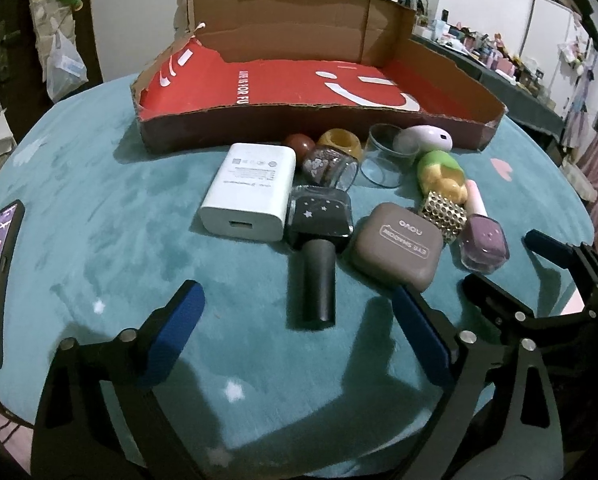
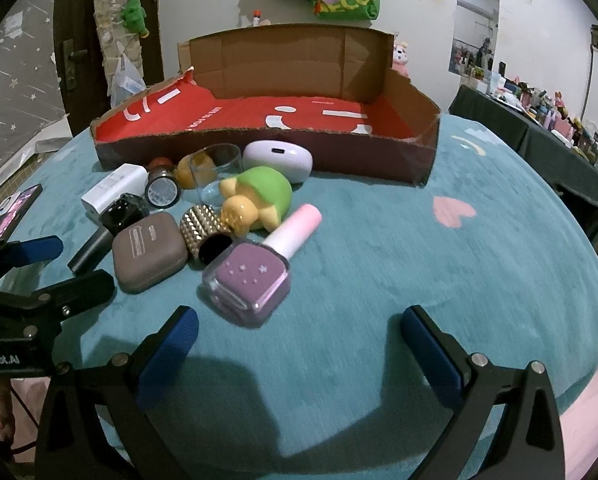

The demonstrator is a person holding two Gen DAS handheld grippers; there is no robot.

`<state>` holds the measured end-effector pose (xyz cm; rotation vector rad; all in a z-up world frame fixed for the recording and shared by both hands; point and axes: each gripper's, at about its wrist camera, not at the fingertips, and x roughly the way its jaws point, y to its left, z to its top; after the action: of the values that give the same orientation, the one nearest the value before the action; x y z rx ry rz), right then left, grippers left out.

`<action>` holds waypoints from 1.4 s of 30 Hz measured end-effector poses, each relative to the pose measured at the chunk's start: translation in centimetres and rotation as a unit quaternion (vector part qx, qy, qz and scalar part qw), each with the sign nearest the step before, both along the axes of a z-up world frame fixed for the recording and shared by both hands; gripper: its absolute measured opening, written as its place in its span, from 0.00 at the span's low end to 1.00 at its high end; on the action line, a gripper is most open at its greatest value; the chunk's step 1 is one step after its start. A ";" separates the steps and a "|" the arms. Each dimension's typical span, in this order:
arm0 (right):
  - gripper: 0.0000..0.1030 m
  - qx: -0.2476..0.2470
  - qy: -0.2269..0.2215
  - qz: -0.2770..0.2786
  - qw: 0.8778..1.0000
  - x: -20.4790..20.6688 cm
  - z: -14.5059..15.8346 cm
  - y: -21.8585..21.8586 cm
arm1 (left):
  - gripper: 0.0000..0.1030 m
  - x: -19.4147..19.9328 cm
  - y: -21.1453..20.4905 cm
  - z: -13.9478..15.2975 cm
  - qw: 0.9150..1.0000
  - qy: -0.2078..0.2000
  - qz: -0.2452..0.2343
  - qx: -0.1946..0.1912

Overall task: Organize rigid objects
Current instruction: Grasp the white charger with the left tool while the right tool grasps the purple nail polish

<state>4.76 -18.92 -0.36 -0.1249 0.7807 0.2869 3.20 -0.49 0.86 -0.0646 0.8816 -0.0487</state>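
Grippers first: our left gripper (image 1: pixel 299 344) and right gripper (image 2: pixel 299 344) both stand wide and hold nothing, low over the teal plush table (image 1: pixel 99 220). Just ahead the small things lie packed together, touching. Reaching among them could knock the round glass cup (image 1: pixel 387 156) or the glossy purple polish bottle (image 2: pixel 247 280) rolling; smooth glass may also slip from blue ribbed pads. We judge the matte black cylinder (image 1: pixel 313 276) easiest. Beyond, the torn red-lined cardboard box (image 1: pixel 379 120) sits unfilled.
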 end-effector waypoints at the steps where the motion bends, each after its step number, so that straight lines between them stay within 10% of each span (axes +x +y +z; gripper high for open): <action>1: 1.00 0.000 -0.001 0.000 1.000 0.1 0.0 0.1 | 0.88 0.0 0.0 0.0 1.000 -0.002 0.000 0.001; 9: 1.00 -0.004 -0.002 0.003 1.000 1.0 0.2 -0.1 | 0.69 0.5 1.6 0.1 1.000 -0.003 0.014 0.002; 42: 0.92 0.015 -0.014 -0.018 1.000 2.0 0.4 -0.9 | 0.60 1.7 4.2 1.8 0.998 -0.021 0.015 -0.057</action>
<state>6.80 -19.84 -0.01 -0.0857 0.7499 0.2621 4.94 3.69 2.62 -0.1827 0.8360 -0.0713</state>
